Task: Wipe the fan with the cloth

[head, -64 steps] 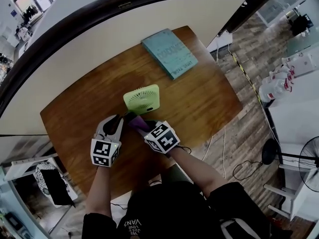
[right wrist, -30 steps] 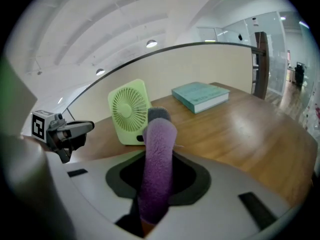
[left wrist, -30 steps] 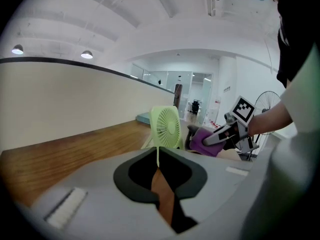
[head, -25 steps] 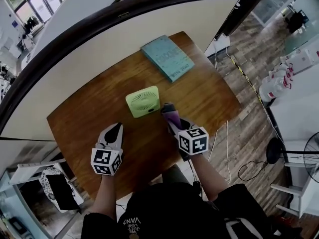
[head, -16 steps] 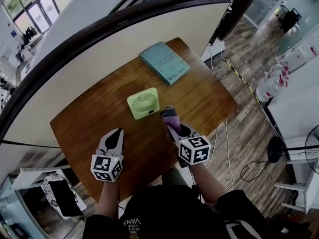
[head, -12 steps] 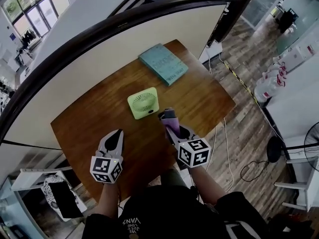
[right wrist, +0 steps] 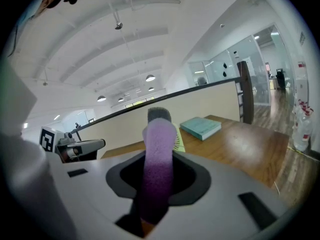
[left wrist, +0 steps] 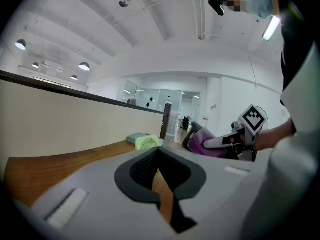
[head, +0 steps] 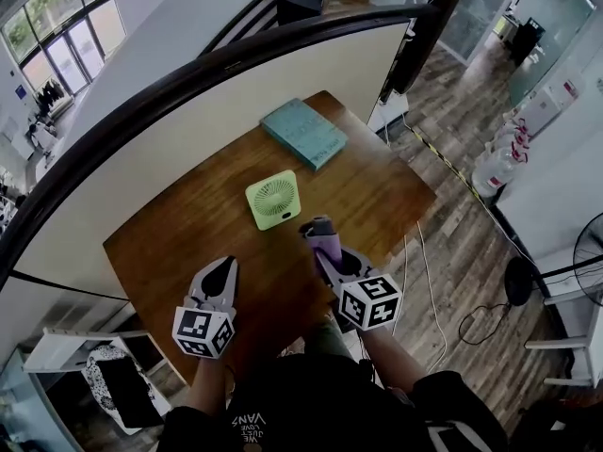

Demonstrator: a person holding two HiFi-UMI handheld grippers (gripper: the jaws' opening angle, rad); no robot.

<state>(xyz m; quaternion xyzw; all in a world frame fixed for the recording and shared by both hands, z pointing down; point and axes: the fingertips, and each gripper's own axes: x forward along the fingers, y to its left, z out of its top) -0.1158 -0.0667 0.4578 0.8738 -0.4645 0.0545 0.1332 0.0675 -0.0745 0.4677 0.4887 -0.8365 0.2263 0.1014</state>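
Observation:
A small light-green fan (head: pixel 274 200) lies flat on the wooden table (head: pixel 386 196), a little left of its middle. My right gripper (head: pixel 320 236) hangs above the table just right of the fan and nearer to me, shut on a folded purple and grey cloth (head: pixel 323 234). From the right gripper view the cloth (right wrist: pixel 158 154) stands up between the jaws and hides part of the fan (right wrist: pixel 178 141). My left gripper (head: pixel 219 276) is shut and empty, raised near the table's front edge. The left gripper view shows the fan (left wrist: pixel 148 142) far ahead, with the right gripper (left wrist: pixel 192 139) and its cloth (left wrist: pixel 210 144) to the right.
A teal book (head: pixel 303 133) lies at the table's far end beyond the fan. A tall cream partition with a dark top rail (head: pixel 226 59) runs along the table's far side. Cables (head: pixel 426 281) trail over the wooden floor to the right.
Both grippers have risen and drawn back from the fan toward me. The right one has carried the cloth off to the fan's right. The fan lies where it was.

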